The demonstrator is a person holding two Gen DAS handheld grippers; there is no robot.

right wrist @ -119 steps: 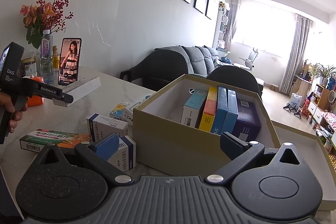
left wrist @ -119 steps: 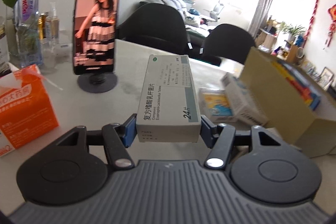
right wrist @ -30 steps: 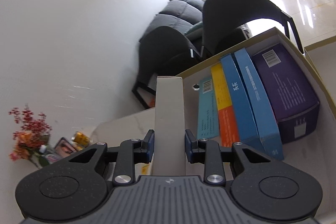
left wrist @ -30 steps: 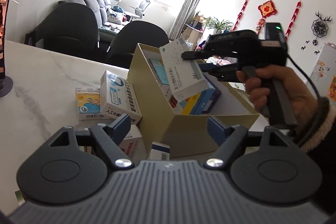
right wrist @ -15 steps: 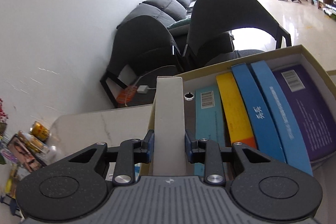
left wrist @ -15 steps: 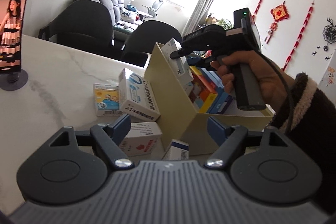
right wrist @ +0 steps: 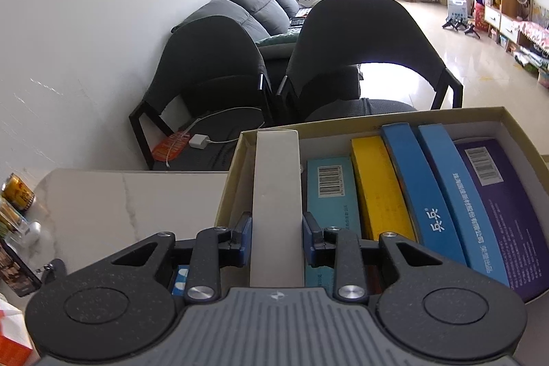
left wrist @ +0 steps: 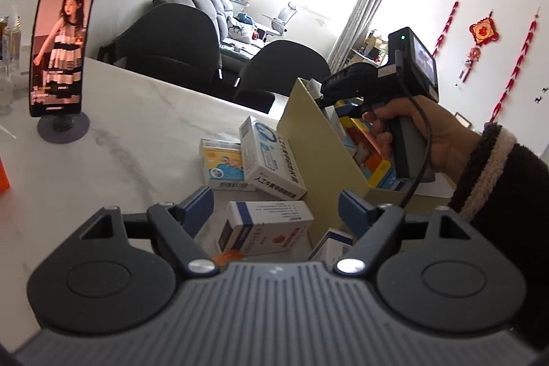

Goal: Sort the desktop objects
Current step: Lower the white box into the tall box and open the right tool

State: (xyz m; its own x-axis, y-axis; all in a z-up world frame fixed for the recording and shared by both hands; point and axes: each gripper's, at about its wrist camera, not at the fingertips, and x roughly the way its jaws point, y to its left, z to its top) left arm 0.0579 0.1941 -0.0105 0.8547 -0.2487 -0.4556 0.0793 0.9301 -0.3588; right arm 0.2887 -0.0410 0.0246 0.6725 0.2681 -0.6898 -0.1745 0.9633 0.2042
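Note:
My right gripper [right wrist: 276, 240] is shut on a white medicine box [right wrist: 276, 191]. It holds the box on edge inside the left end of the tan cardboard box [right wrist: 236, 167], beside a teal box [right wrist: 331, 191], a yellow one and two blue ones. In the left wrist view a hand holds that right gripper [left wrist: 326, 96] over the cardboard box [left wrist: 315, 143]. My left gripper [left wrist: 274, 208] is open and holds nothing. It hovers over loose medicine boxes on the marble table: a white and red one [left wrist: 267, 225], a white and blue one [left wrist: 271, 156] and a yellow cartoon one [left wrist: 221, 165].
A phone on a round stand [left wrist: 61, 54] sits at the table's left. Two dark chairs [right wrist: 360, 57] stand past the far edge. Cans [right wrist: 17, 191] and an orange tissue pack [right wrist: 10, 345] lie at the left. A purple box [right wrist: 507, 211] fills the cardboard box's right end.
The right gripper has carried the white box down and into the left end of the cardboard box. My left gripper has swung left; the phone has come back into its view.

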